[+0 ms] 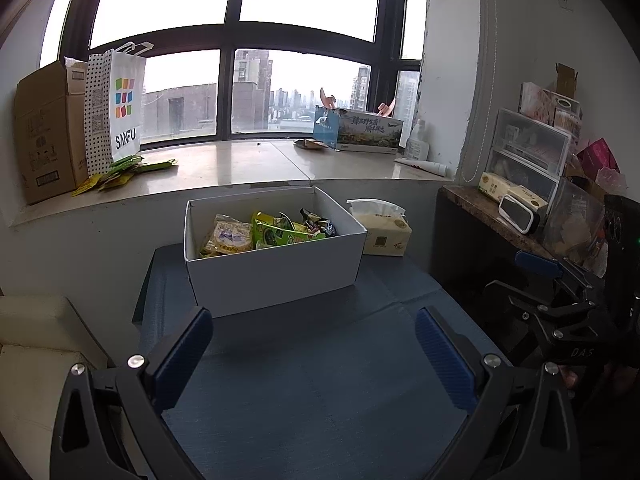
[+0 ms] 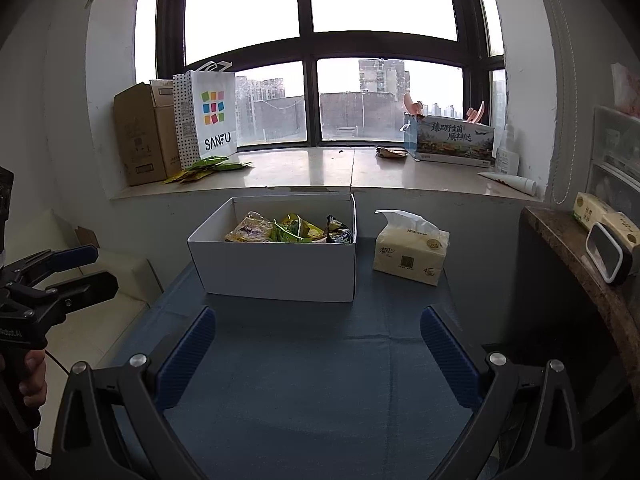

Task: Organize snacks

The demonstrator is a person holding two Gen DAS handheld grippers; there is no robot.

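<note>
A white cardboard box [image 1: 272,276] stands on the blue-grey table [image 1: 320,380] by the window sill. It holds several snack packets [image 1: 268,232]: a yellow and purple one at the left, green ones in the middle, a dark one at the right. The box [image 2: 280,268] and its snack packets [image 2: 292,230] also show in the right wrist view. My left gripper [image 1: 314,344] is open and empty, in front of the box. My right gripper [image 2: 318,344] is open and empty, in front of the box too. More green and yellow packets [image 1: 120,172] lie on the sill.
A tissue pack [image 2: 410,254] lies right of the box. The sill carries a cardboard carton [image 1: 44,136], a white SANFU bag [image 1: 124,108], a printed box [image 1: 362,130] and a tube [image 2: 510,181]. A side shelf [image 2: 576,256] with drawers stands at the right, a cream seat [image 1: 40,344] at the left.
</note>
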